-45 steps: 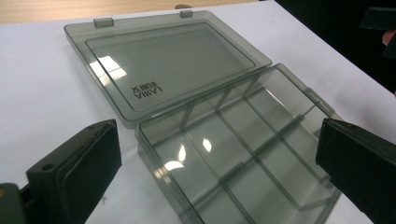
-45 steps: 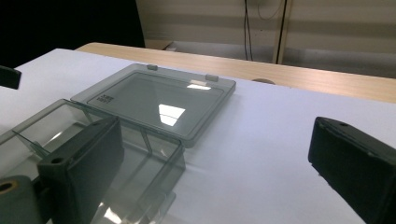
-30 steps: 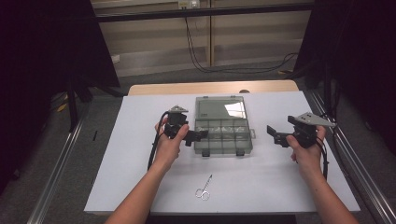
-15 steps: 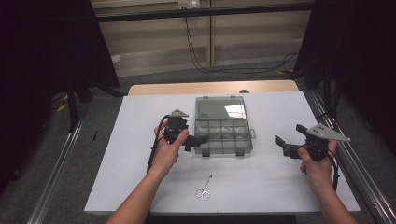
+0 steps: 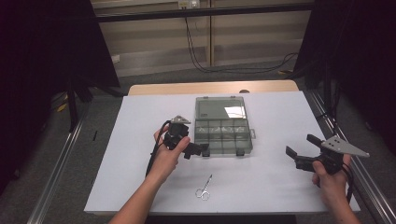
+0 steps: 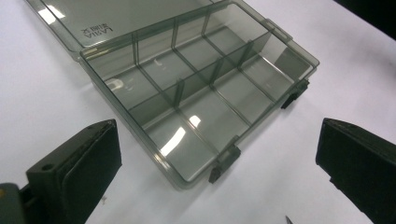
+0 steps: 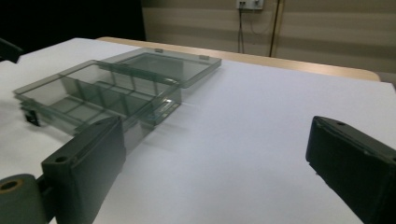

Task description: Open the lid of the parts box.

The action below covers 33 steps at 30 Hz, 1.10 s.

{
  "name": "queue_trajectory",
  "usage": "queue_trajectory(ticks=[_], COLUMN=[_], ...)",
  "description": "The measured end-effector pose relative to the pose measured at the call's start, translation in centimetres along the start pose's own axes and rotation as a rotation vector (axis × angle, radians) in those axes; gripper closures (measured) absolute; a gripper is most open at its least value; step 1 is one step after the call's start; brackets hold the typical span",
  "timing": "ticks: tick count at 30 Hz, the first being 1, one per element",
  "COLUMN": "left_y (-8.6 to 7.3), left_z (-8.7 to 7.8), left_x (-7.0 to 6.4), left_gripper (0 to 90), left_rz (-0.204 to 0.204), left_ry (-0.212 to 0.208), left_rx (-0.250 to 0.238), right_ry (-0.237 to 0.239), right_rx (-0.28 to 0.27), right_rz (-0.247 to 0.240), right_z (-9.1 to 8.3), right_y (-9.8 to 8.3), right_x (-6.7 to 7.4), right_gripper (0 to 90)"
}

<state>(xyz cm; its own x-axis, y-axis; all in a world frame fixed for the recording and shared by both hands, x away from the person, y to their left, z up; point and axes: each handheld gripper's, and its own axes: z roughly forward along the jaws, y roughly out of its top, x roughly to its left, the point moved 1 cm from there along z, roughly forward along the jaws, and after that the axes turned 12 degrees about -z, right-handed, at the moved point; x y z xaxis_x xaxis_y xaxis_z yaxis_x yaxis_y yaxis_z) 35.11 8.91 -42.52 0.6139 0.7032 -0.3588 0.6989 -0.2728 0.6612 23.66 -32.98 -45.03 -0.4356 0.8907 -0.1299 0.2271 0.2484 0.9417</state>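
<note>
I see the open organiser box (image 5: 223,128) mid-table, scissors (image 5: 203,190) at its 7 o'clock. My left gripper (image 5: 196,150) (jaws spread, empty) sits beside its corner; my right gripper (image 5: 299,151), jaws also spread, hangs near the table's 3 o'clock edge over bare white tabletop (image 5: 275,184).

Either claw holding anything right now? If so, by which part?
Nothing held. Left claw is open beside the compartment box; right claw is open over bare table.

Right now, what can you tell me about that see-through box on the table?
The box is smoky grey, clear plastic by its look, lying open on the white table. Its lid is folded flat behind it. Thin walls split the tray into compartments, all empty. Two small latches sit on the front edge. The left claw, jaws open, is at its front left corner.
</note>
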Motion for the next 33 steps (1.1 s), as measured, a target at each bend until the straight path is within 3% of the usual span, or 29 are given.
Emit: queue_trajectory(ticks=[3,5,10,15,23,33], left_y=[-0.2,-0.4,-0.6,-1.0,-1.9,-2.5], left_z=[-0.3,-0.4,-0.5,-0.7,-0.8,-1.5], left_x=[-0.2,-0.3,-0.8,-1.5,-2.2,-3.0], left_gripper=[0.0,0.0,0.1,0.6,0.7,0.7], left_rz=[0.018,0.021,0.032,0.036,0.052,0.068], left_ry=[-0.001,-0.003,-0.003,-0.023,-0.042,-0.048], left_rx=[0.028,0.042,0.059,0.071,0.095,0.135], right_ry=[0.003,0.009,0.012,0.007,0.004,0.016], right_rx=[0.007,0.006,0.004,0.008,0.002,-0.011], right_rz=[-0.023,-0.009,0.002,-0.035,-0.041,-0.005], right_z=[-0.5,-0.8,-1.6,-2.0,-2.1,-2.0], right_y=[-0.4,-0.6,-0.9,-1.2,-1.3,-1.3], right_x=[0.2,0.1,0.2,0.4,0.4,0.3], right_gripper=[4.2,4.1,4.1,4.2,3.6,3.7])
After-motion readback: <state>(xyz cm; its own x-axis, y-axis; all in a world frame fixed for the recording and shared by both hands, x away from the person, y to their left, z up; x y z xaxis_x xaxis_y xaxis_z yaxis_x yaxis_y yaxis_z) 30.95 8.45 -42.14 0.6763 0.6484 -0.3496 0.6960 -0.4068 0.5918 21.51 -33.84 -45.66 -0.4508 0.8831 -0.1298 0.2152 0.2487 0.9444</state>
